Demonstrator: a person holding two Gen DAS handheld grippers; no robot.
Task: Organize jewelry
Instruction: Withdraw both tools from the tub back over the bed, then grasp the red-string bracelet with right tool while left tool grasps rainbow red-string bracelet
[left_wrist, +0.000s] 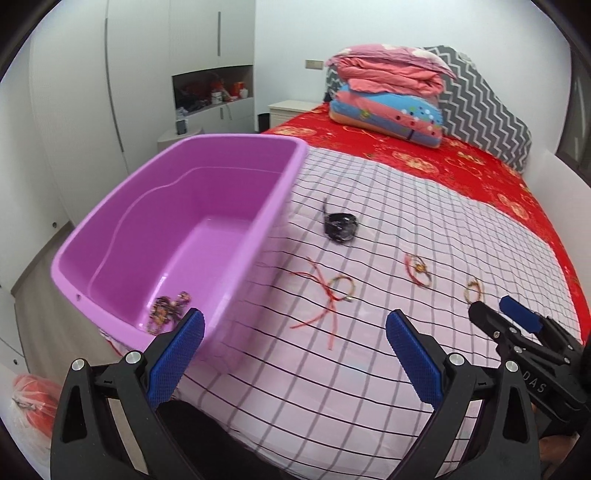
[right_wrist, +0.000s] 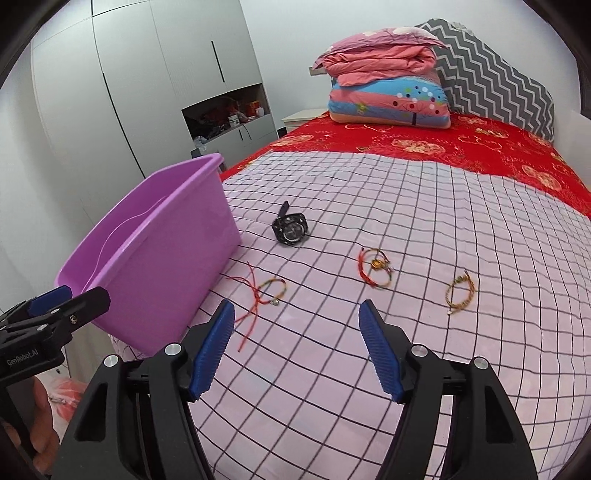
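Observation:
A purple plastic bin (left_wrist: 207, 155) (right_wrist: 173, 258) stands on the checked sheet at the bed's left edge, with a tangle of jewelry (left_wrist: 168, 308) lying in its near corner. On the sheet lie a black watch (left_wrist: 340, 226) (right_wrist: 290, 229), a bracelet with long red cords (left_wrist: 341, 290) (right_wrist: 272, 290), a red-and-gold bracelet (left_wrist: 419, 269) (right_wrist: 376, 266) and a gold braided bracelet (left_wrist: 473, 290) (right_wrist: 460, 292). My left gripper (left_wrist: 295, 328) is open and empty, hovering over the bin's near right corner. My right gripper (right_wrist: 297, 317) is open and empty, just short of the corded bracelet.
Folded pink and blue quilts (left_wrist: 388, 92) (right_wrist: 384, 85) and a grey zigzag pillow (right_wrist: 491, 85) sit at the head of the red bedspread (left_wrist: 461, 162). White wardrobes (right_wrist: 147, 92) stand left. A bag with something orange (left_wrist: 31, 398) lies on the floor.

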